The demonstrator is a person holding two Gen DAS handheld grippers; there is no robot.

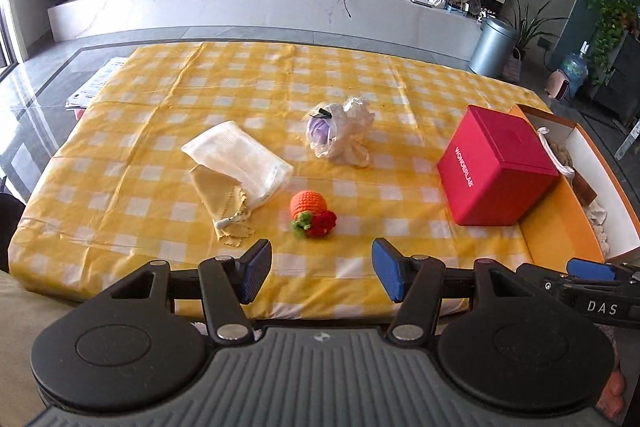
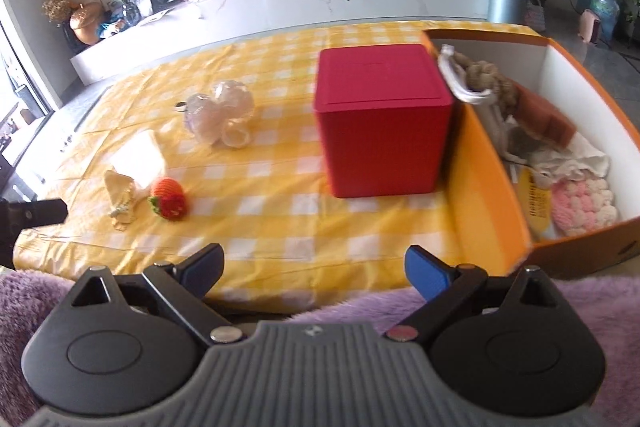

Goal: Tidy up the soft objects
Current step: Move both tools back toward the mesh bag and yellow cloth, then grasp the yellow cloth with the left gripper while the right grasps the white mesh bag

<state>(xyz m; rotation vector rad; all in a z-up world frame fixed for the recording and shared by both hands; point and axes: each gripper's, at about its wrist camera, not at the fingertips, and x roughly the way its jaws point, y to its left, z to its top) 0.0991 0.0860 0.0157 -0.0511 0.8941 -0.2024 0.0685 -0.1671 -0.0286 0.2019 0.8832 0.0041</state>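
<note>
Two tools hover over the near edge of the yellow checked counter [image 1: 360, 83], left tool [image 1: 322, 273] and right tool [image 2: 314, 269] both spread wide with nothing between the pads. Loose on the cloth: mesh bag [image 1: 238, 161] lying on a yellow cloth [image 1: 218, 205], crochet fruit [image 1: 312, 215] just right of them, clear pouch [image 1: 340, 133] further back, all apart from the red box [image 1: 494, 173]. Orange box [image 2: 496, 195] touches the red box's right side and holds a pink knit [image 2: 584, 205], white rags and a brown bundle [image 2: 488, 75]

Left gripper [image 1: 322, 275], right gripper [image 2: 314, 273] agape
</note>
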